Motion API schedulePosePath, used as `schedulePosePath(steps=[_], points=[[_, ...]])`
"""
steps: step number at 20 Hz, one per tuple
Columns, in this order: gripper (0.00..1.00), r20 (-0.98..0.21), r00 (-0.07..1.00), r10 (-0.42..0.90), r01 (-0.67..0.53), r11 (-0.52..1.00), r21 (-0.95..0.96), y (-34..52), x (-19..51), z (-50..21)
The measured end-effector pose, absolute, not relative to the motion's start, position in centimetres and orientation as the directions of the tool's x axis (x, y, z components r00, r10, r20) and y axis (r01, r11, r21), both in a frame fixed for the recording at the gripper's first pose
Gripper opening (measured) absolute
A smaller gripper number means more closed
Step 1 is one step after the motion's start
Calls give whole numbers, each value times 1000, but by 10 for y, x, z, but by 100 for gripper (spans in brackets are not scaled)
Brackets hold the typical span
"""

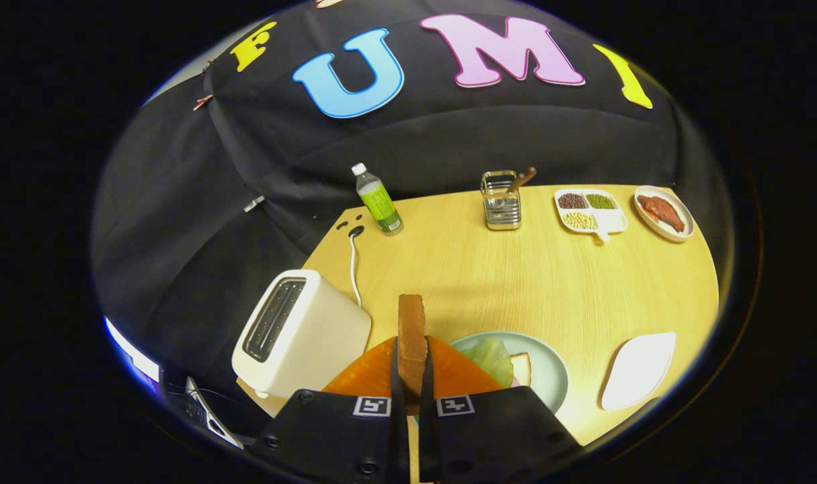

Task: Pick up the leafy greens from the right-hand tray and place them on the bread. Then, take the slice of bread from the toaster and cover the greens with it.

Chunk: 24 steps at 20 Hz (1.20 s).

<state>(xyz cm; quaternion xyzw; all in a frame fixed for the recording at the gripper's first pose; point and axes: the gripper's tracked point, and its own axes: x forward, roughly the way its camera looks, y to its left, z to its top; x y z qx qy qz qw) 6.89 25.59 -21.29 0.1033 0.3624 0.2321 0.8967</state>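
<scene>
Brown-crusted bread slice (411,336) clamped upright in the gripper (411,376).

bread slice (411,336): your gripper (411,383) pinches it upright between both fingers, so you see only its thin edge; its lower end is hidden between them.
plate (553,373): its left side sits behind the bread slice and your gripper.
leafy greens (492,356): part is covered from your view.
bread on the plate (521,368): only a small corner shows beyond the greens.
toaster (300,333): its base is cut off; you cannot see down into its slots.
divided dish (591,212): at the counter's (516,275) far edge, contents too small to identify.
</scene>
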Motion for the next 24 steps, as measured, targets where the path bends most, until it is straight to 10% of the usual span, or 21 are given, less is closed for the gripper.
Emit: schedulePosePath(steps=[17, 24], points=[[16, -686, 612, 394, -98, 898, 428, 192, 63, -289], [59, -726, 626, 286, -39, 940, 338, 153, 62, -309]])
